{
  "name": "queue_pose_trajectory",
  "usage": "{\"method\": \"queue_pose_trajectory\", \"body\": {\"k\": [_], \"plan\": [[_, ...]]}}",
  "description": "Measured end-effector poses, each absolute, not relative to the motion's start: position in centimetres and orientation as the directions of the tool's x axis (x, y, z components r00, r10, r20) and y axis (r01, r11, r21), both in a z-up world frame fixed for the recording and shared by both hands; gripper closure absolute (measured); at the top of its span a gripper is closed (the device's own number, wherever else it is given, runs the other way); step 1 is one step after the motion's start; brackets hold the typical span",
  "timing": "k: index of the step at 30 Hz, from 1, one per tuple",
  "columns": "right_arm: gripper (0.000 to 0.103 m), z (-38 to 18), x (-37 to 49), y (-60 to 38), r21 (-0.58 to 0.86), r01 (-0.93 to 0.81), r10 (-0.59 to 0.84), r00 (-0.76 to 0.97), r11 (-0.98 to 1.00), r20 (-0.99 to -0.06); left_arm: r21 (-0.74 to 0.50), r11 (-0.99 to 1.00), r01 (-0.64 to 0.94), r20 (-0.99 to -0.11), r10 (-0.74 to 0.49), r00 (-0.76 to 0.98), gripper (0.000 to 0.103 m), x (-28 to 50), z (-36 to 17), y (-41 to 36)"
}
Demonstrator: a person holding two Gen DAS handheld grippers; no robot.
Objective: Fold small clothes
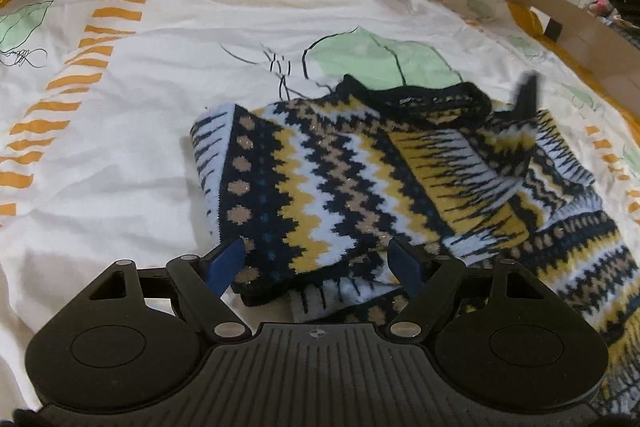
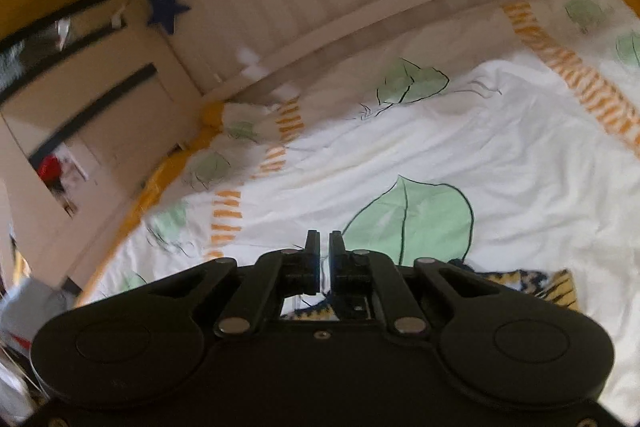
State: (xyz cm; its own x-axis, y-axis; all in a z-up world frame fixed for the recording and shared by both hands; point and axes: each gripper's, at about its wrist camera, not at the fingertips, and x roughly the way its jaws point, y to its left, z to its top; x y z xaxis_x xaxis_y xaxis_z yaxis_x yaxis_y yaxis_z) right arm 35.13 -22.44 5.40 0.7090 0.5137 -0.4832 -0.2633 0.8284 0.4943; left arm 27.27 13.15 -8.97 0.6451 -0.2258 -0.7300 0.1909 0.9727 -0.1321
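On the leaf-print bedsheet (image 1: 140, 131), left hand-held gripper (image 1: 320, 263) wide around the patterned sweater (image 1: 360, 179); right hand-held gripper (image 2: 324, 247) nearly closed, empty.

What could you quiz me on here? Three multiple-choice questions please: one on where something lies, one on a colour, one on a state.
1. Where does the patterned sweater lie?
A. on the bedspread
B. on a chair
C. in a drawer

2. What colour is the star on the bed's end board?
A. red
B. blue
C. green

3. How do the left gripper's jaws stand?
A. spread apart
B. shut empty
C. removed

Answers:
1 A, the sweater rests on the leaf-print cover.
2 B, it is dark blue.
3 A, the blue fingers flank the sweater's near edge.
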Motion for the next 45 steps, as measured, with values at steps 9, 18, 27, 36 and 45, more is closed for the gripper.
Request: {"method": "queue_pose_trajectory", "body": {"k": [9,18,27,36,45], "plan": [[0.042,-4.1,35.6,-23.2,0.399,-0.088,0.367,0.605,0.913,-0.706,-0.176,0.982,0.067,-0.787,-0.181,0.589,0.018,27.9,-11.0,14.8],[0.038,-11.0,35.9,-26.0,0.315,0.046,0.237,0.559,0.948,-0.794,-0.166,0.984,0.059,-0.786,-0.168,0.595,0.016,28.0,-11.4,14.7],[0.085,-6.3,34.7,-24.5,0.427,-0.135,0.398,0.677,0.894,-0.619,-0.162,0.985,0.055,-0.778,-0.162,0.607,0.015,27.7,-11.4,14.7],[0.085,-3.0,34.1,-28.7,0.411,-0.107,0.343,0.755,0.905,-0.559,-0.161,0.986,0.032,-0.774,-0.147,0.617,0.015,27.7,-11.3,14.9],[0.081,-9.6,34.2,-28.8,0.386,-0.045,0.318,0.659,0.921,-0.682,-0.134,0.989,-0.069,-0.768,-0.06,0.638,0.015,27.3,-10.7,16.4]]}}
